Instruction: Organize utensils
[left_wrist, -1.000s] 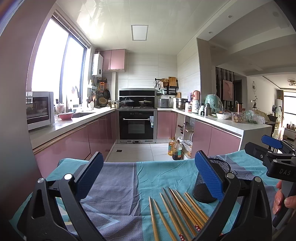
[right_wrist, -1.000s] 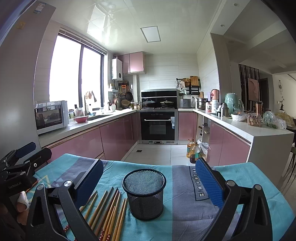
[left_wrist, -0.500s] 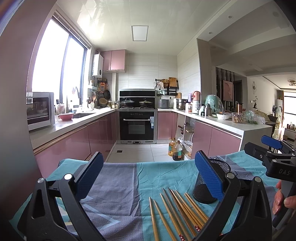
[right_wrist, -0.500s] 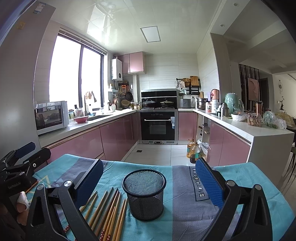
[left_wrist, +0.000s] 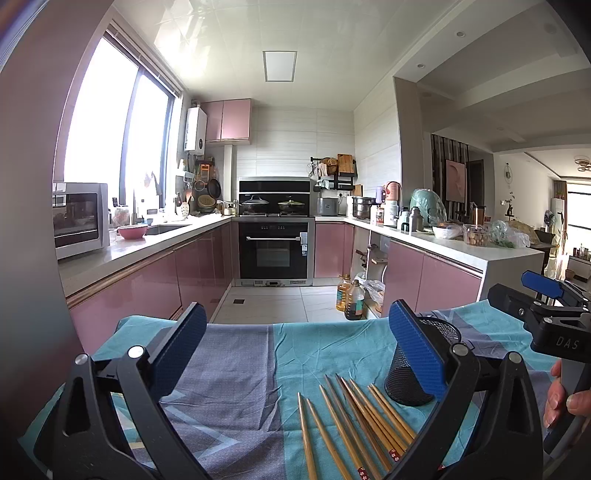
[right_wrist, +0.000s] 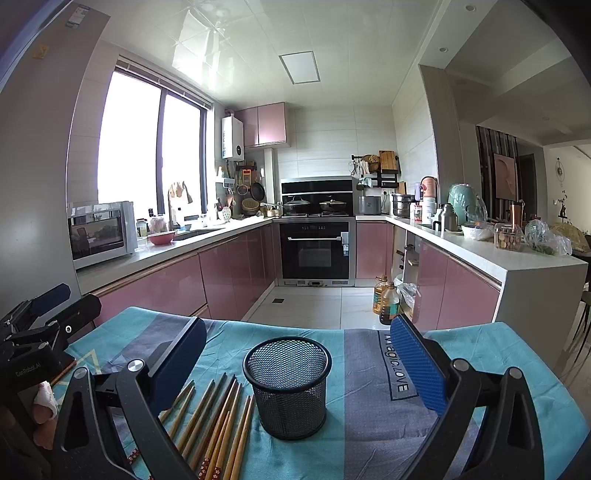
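The left gripper (left_wrist: 295, 354) hovers with jaws spread wide and empty over the cloth-covered table (left_wrist: 229, 373). The wooden chopsticks (right_wrist: 218, 424) lie fanned just left of the upright mesh holder (right_wrist: 286, 384). The right gripper (right_wrist: 295, 365) also gapes open, empty, framing the holder.

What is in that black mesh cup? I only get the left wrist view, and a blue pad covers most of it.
Observer: Nothing. The right wrist view looks down into the mesh cup and it is empty.
Operator: Are any chopsticks in it yet?
Observer: No, the chopsticks all lie flat on the cloth beside the cup, on the left as that view shows it.
Operator: Is the right gripper holding anything?
Observer: No. The right gripper is open, with the cup standing between its fingers and touching neither.
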